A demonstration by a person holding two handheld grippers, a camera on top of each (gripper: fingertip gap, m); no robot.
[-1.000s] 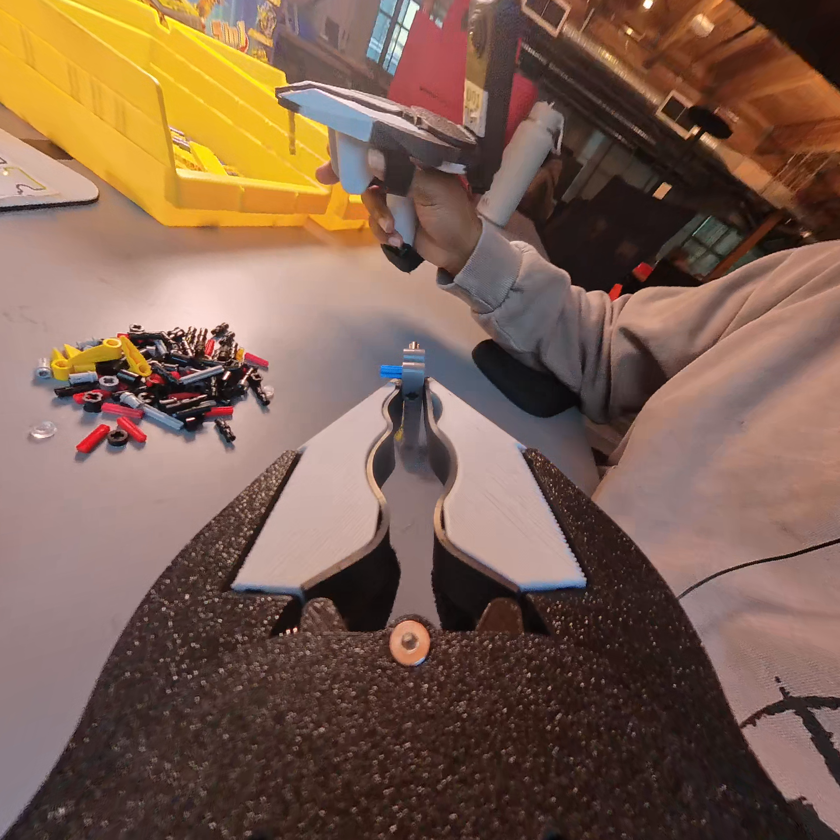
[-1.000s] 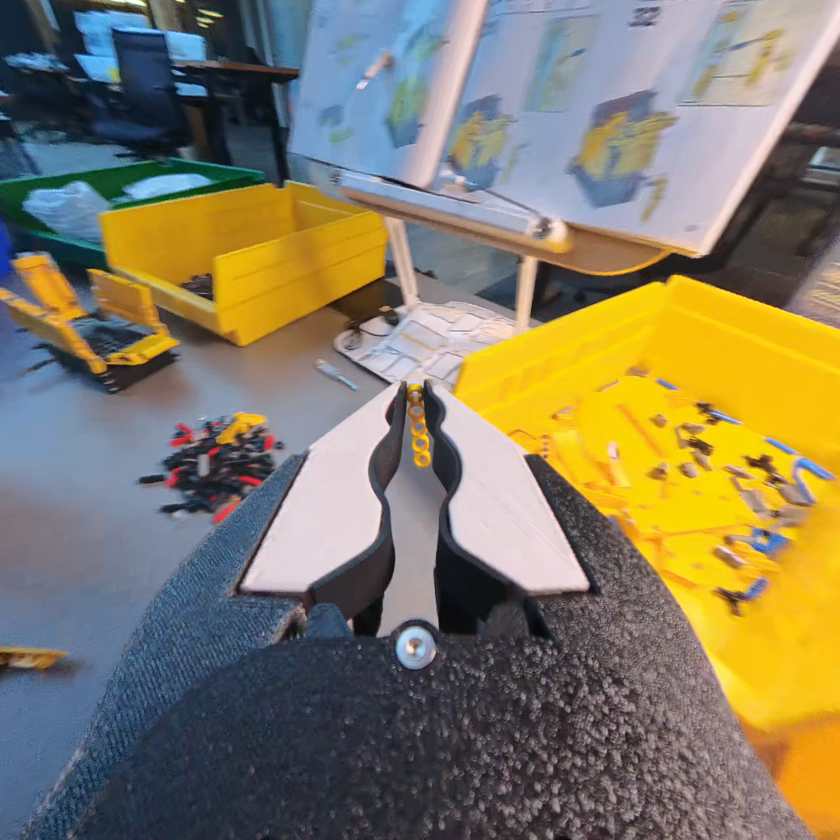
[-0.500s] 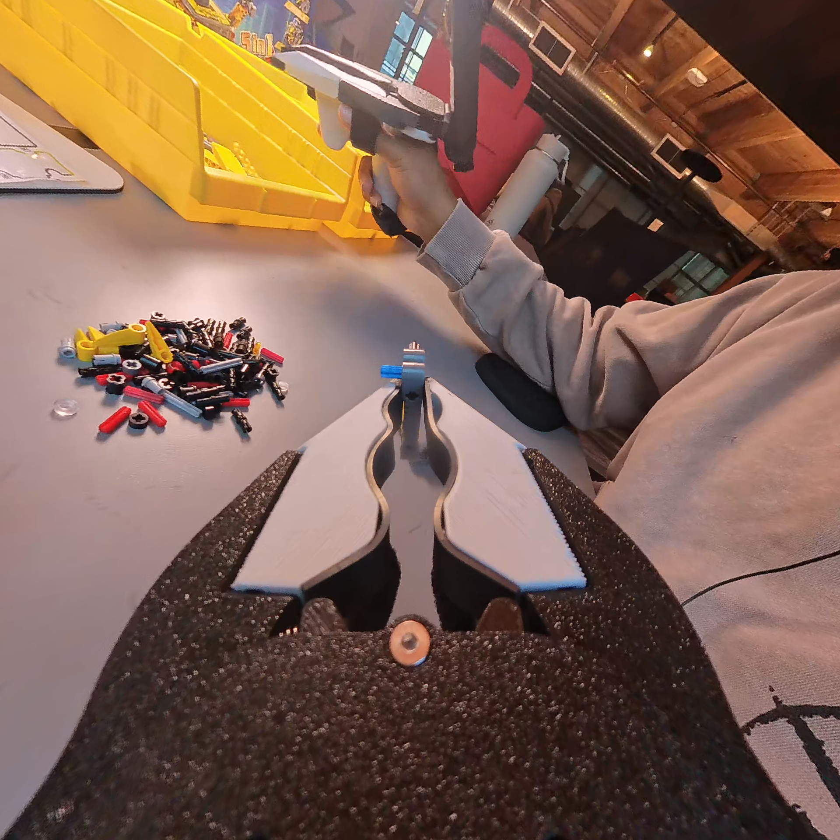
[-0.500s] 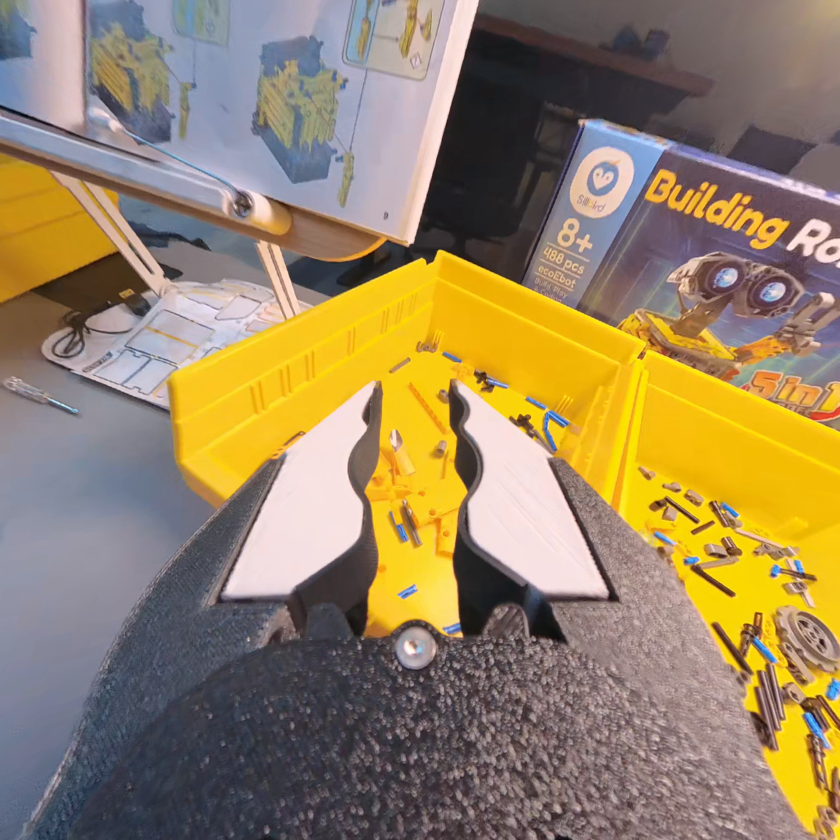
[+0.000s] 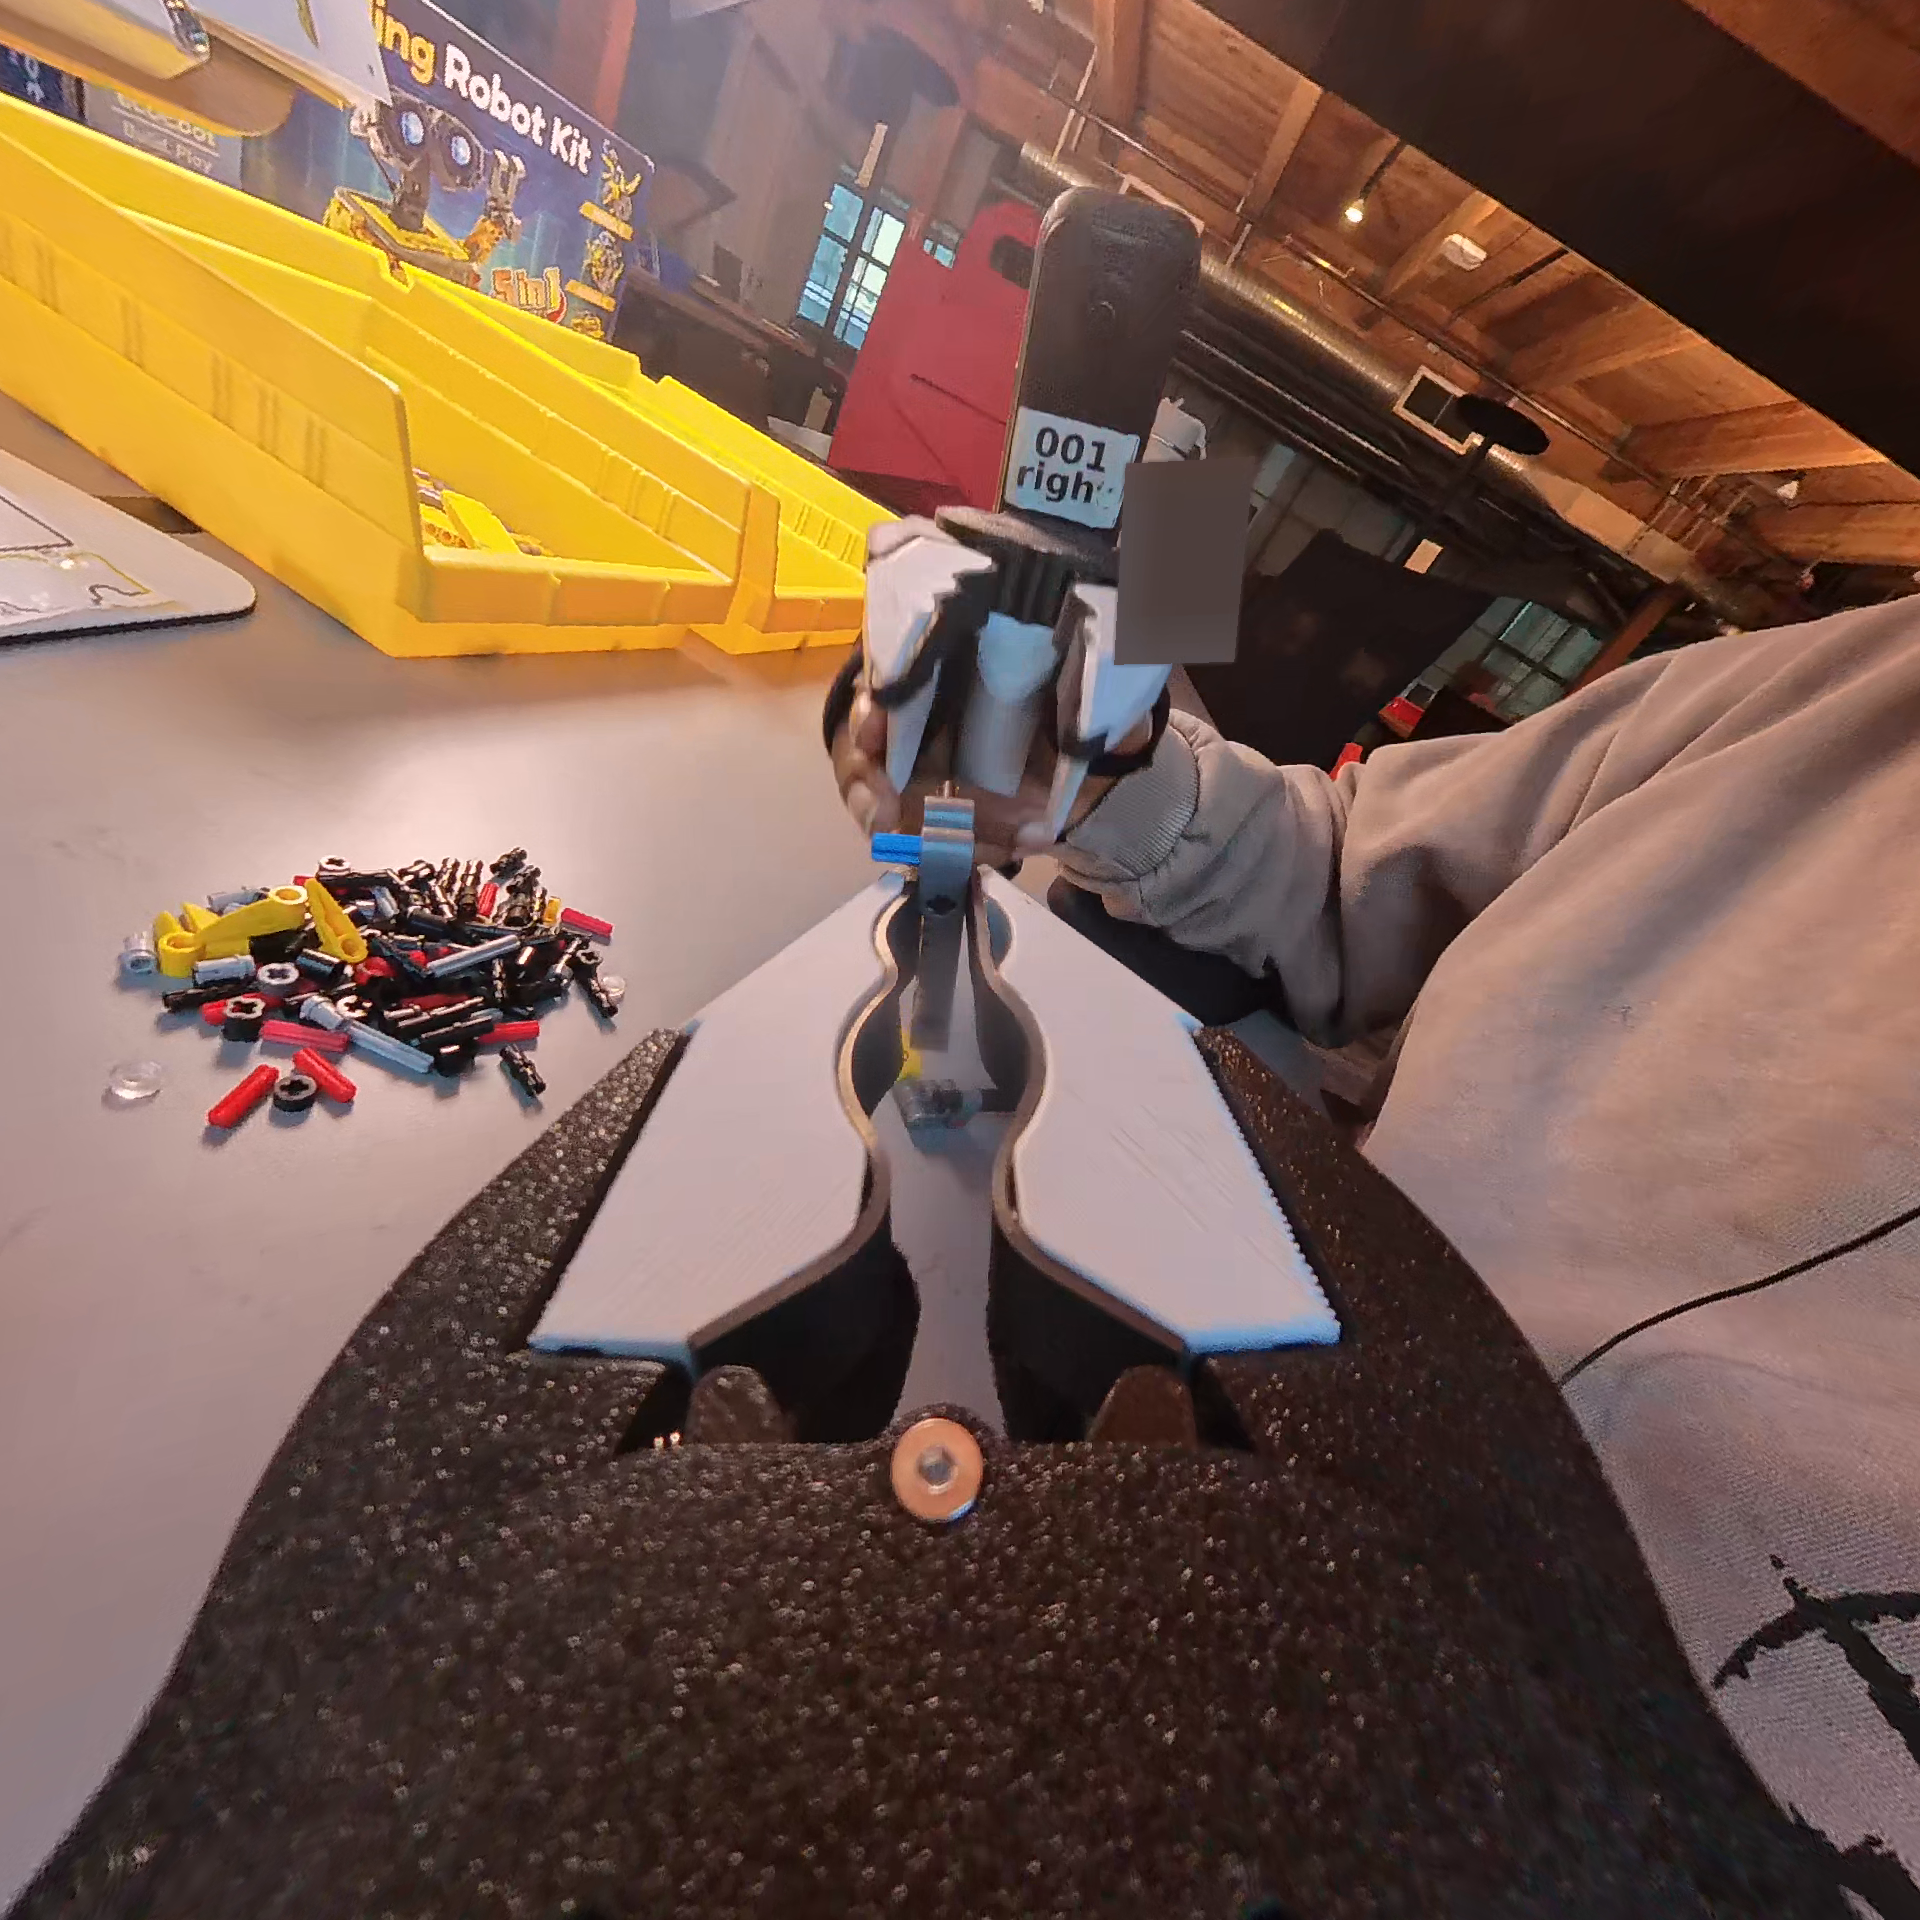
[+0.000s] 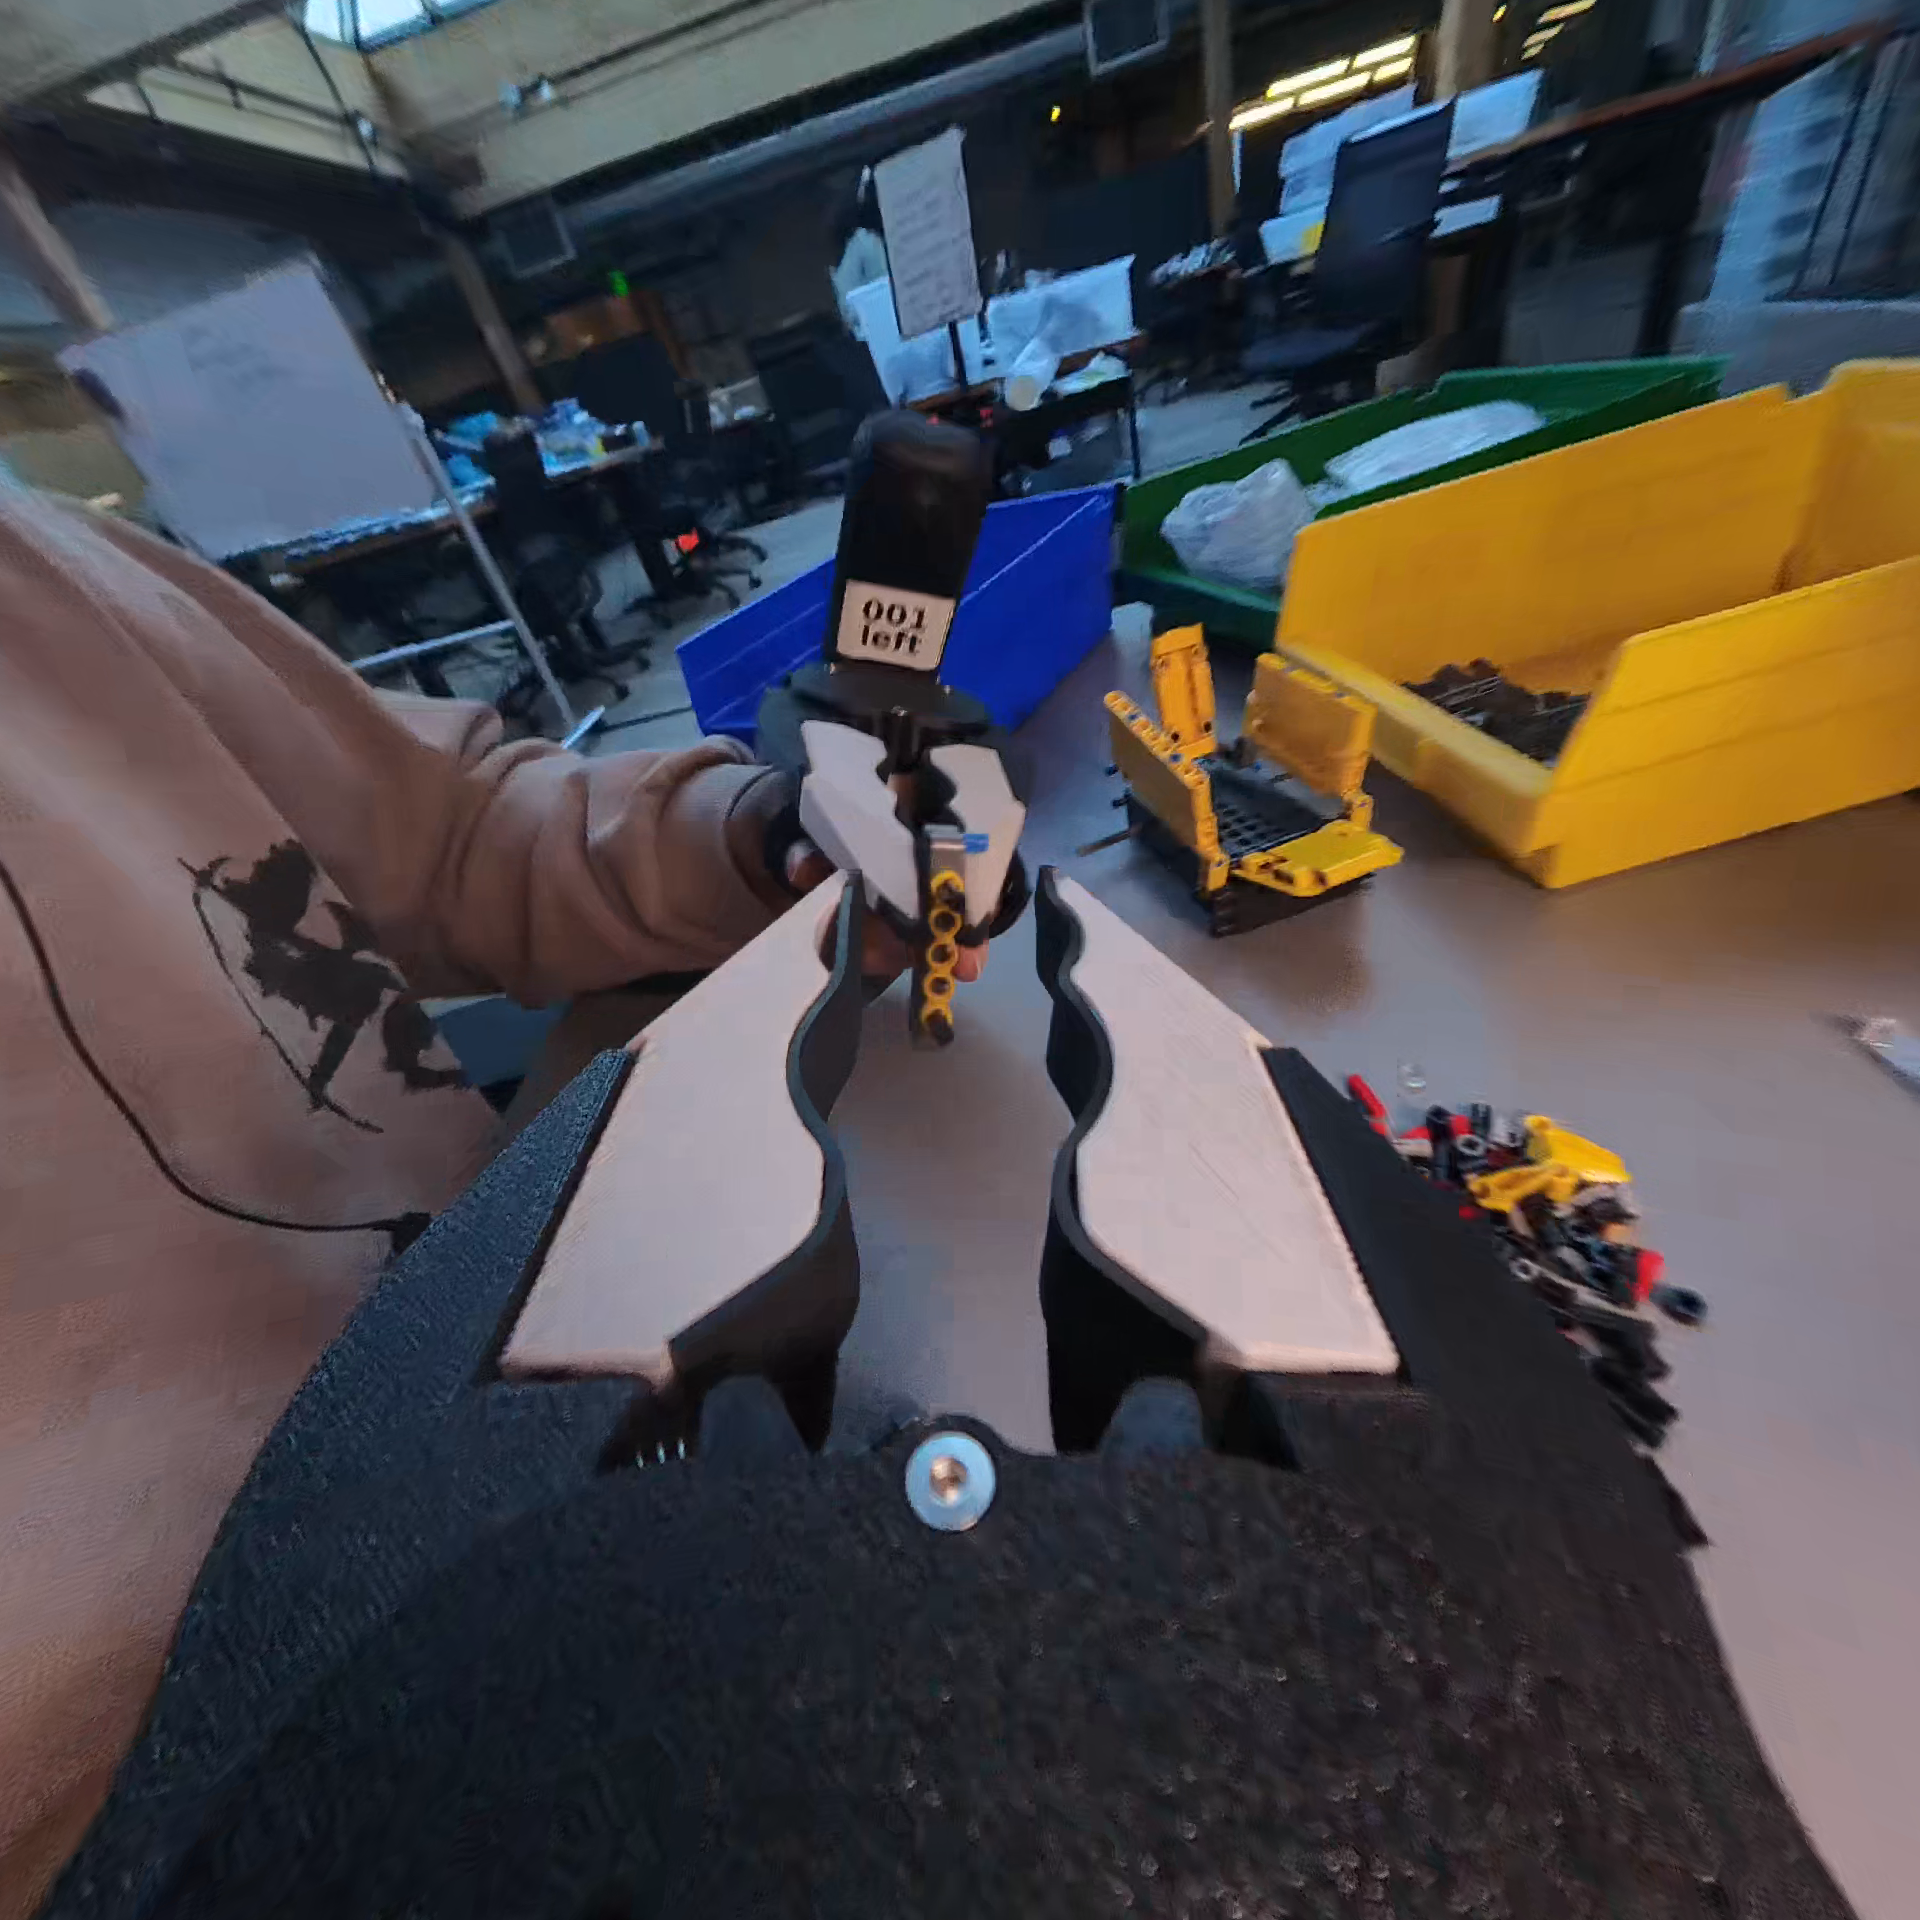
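Note:
My left gripper is shut on a grey beam with a blue pin at its tip, held above the grey table. In the right wrist view the left gripper also carries a yellow holed beam hanging below the grey piece. My right gripper is open and faces the left one tip to tip. The yellow beam shows between its spread fingers; I cannot tell if they touch. The right gripper appears just beyond the grey beam.
A pile of small black, red and yellow parts lies on the table and shows in the right wrist view. Yellow bins and a kit box stand behind. A yellow-black model, yellow bin and blue bin stand farther off. The tips of both grippers are at nearly the same place. Both grippers' tips are roughly 25 cm from the yellow-black model.
The right gripper held a yellow beam one second ago, was open over the yellow bin half a second ago, and has swung round to face the left gripper. The left gripper stays shut.

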